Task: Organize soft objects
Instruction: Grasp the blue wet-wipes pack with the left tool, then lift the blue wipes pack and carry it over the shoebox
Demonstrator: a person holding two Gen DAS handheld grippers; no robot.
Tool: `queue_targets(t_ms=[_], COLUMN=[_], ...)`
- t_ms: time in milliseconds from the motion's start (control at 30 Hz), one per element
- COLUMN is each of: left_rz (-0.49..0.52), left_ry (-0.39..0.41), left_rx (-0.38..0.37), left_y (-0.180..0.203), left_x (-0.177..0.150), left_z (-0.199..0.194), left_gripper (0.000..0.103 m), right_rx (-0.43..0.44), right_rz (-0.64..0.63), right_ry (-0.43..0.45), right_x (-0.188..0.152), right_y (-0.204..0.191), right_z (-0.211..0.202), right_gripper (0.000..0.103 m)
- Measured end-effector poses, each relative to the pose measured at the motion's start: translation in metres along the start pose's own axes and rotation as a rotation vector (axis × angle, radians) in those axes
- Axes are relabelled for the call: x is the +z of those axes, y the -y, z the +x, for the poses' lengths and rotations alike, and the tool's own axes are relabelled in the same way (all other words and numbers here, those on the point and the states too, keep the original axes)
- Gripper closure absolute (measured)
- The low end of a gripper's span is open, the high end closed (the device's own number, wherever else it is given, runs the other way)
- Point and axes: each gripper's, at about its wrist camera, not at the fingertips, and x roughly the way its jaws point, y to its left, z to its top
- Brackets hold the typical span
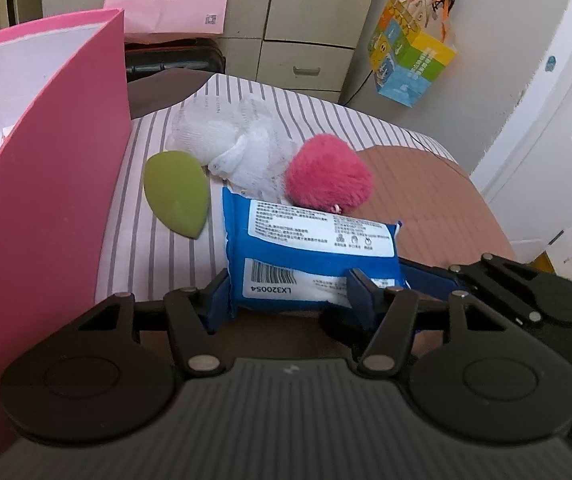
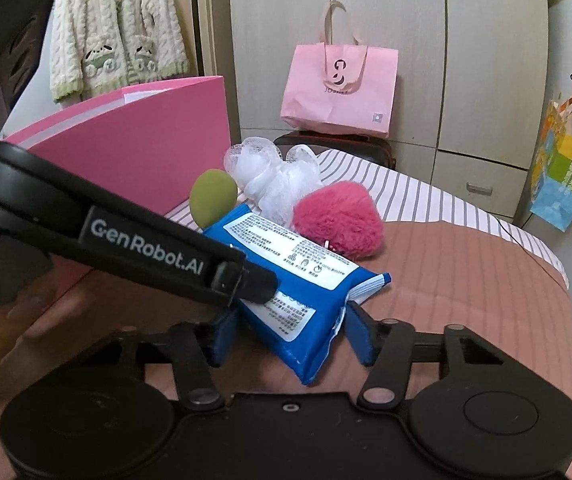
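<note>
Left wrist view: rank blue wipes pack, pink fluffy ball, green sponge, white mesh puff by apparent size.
1. Blue wipes pack, nearest the camera, which inflates it.
2. White mesh puff and pink fluffy ball: too alike to rank; the puff is partly hidden.
3. Green sponge, smallest.

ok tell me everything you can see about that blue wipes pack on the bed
The blue wipes pack is a soft, glossy plastic pouch with white printed label panels, a barcode and crimped end seals. It lies tilted on the bedding, its far end near the green sponge and the pink pom-pom. The left gripper and the right gripper both have blue fingers on either side of it, pressing its near end.
</note>
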Motion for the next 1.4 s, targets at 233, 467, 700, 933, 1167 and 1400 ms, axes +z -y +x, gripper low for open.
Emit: queue_targets(t_ms=[233,467,700,933,1167,1400], left_rz=[0.012,0.033,0.051,0.078,0.103,0.095], left_ry=[-0.004,-0.009,-0.006,0.020,0.021,0.019], left_rx=[-0.017,0.025,0.015,-0.018,-0.081,-0.118], left_y=[0.004,0.012,0.013,0.018,0.013,0.004], left_x=[-0.006,-0.019,-0.029,-0.041,-0.057,-0.076], left_z=[-0.009,-0.023,-0.044,-0.076,-0.111,-0.143], left_gripper=[0.042,0.041,0.041,0.041,0.041,0.042], right_rx=[-0.002,-0.020,-0.007,-0.021,-0.021,-0.025], right_rz=[0.024,0.007,0.040,0.003,-0.036,-0.064], right_ry=[0.018,0.017,0.024,0.050,0.059,0.036], right_x=[-0.003,-0.010,-0.016,-0.019,-0.024,-0.028], right_y=[-0.001,-0.014,-0.023,-0.038,-0.060,-0.086], right_z=[-0.006,-0.013,-0.027,-0.056,-0.091,-0.120], right_gripper=[0.047,0.043,0.042,0.043,0.043,0.043])
